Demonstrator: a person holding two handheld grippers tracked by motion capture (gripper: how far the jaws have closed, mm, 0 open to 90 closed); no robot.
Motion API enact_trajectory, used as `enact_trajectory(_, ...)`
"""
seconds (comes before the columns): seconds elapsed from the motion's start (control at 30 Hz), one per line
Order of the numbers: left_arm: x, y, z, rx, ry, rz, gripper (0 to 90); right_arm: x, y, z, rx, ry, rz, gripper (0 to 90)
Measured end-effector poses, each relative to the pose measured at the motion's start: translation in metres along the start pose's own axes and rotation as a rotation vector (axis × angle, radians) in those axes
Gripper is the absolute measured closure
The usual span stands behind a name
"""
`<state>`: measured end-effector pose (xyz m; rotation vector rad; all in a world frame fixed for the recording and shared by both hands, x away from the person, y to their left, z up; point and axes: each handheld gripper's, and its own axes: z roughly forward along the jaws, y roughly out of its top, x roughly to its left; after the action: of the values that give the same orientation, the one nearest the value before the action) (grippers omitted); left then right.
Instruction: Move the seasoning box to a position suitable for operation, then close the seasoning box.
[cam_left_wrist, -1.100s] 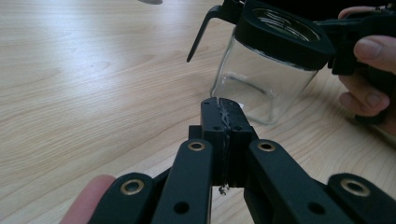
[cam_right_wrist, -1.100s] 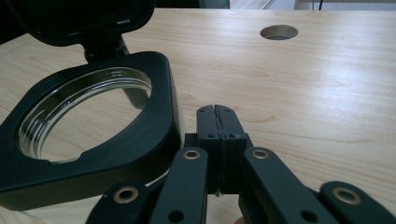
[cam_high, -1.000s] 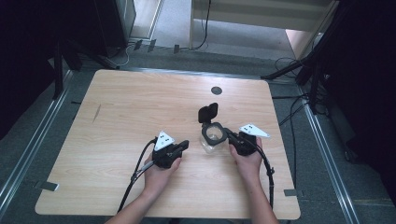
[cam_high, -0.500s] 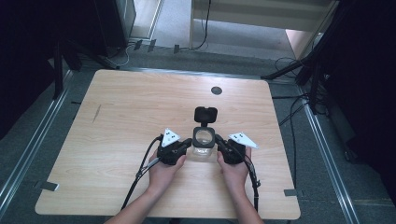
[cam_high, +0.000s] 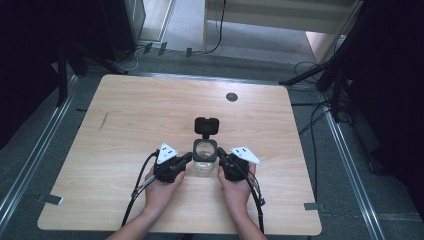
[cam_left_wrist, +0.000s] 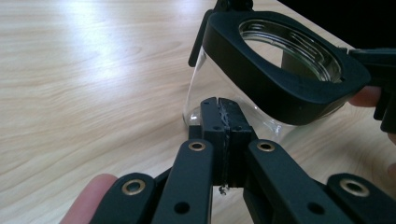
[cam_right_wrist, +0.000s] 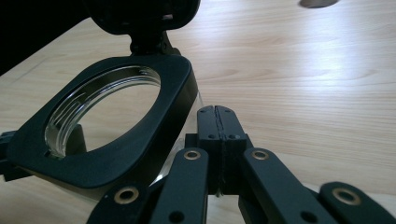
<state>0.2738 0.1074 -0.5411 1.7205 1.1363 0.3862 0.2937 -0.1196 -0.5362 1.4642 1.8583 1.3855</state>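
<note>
We saw a light wood table (cam_high: 125, 120) with rounded corners and a small dark round hole (cam_high: 231, 97) near its far edge, standing on grey floor (cam_high: 30, 165) with metal rails along both sides, cables (cam_high: 312, 125) trailing at the right and dark stands behind. The far and left parts of the tabletop lay bare, with open wood all round the hands; the near edge sat close below the forearms. A clear jar (cam_high: 204, 164) stood at the near centre, between the two grippers, with a black squarish collar round its open mouth and a black lid (cam_high: 207, 125) hinged up on its far side. In the left gripper view we saw the collar's threaded glass inside. The left gripper (cam_high: 186, 157) had its jaws pressed together, tips just beside or touching the jar's left wall; we could not tell which. The right gripper (cam_high: 220, 152) also had jaws pressed together, right by the jar's right side.
</note>
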Motion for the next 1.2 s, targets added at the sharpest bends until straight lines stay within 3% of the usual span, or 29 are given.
enact_trajectory(0.03, 0.003, -0.001, -0.002, 0.005, -0.012, -0.005, 90.0, 0.002, 0.001, 0.001, 0.009, 0.031, 0.001, 90.0)
enact_trajectory(0.1, 0.009, -0.004, -0.012, 0.008, -0.033, 0.018, 89.9, 0.003, 0.003, 0.001, -0.004, 0.042, -0.017, 90.0)
enact_trajectory(0.23, 0.011, -0.011, -0.023, 0.003, -0.063, 0.062, 89.5, 0.001, 0.013, -0.001, -0.030, 0.039, -0.051, 90.0)
enact_trajectory(0.4, 0.003, -0.019, -0.029, -0.029, -0.162, 0.141, 88.6, 0.001, 0.043, -0.002, -0.070, 0.059, -0.083, 90.0)
enact_trajectory(0.5, 0.000, -0.020, -0.028, -0.022, -0.169, 0.161, 88.2, 0.002, 0.055, -0.003, -0.083, 0.058, -0.081, 90.0)
enact_trajectory(0.63, -0.004, -0.022, -0.023, -0.016, -0.175, 0.178, 89.2, 0.005, 0.086, 0.000, -0.107, 0.048, -0.077, 90.0)
enact_trajectory(0.87, -0.009, -0.021, -0.018, -0.004, -0.197, 0.221, 90.0, 0.020, 0.118, 0.006, -0.120, 0.080, -0.099, 90.0)
enact_trajectory(0.97, -0.012, -0.020, -0.015, 0.012, -0.184, 0.231, 90.0, 0.029, 0.129, 0.010, -0.100, 0.095, -0.124, 90.0)
enact_trajectory(1.03, -0.014, -0.019, -0.013, 0.021, -0.176, 0.233, 90.0, 0.033, 0.136, 0.017, -0.056, 0.100, -0.120, 90.0)
enact_trajectory(1.2, -0.013, -0.018, -0.012, 0.023, -0.163, 0.219, 90.0, 0.037, 0.136, 0.021, -0.027, 0.097, -0.127, 90.0)
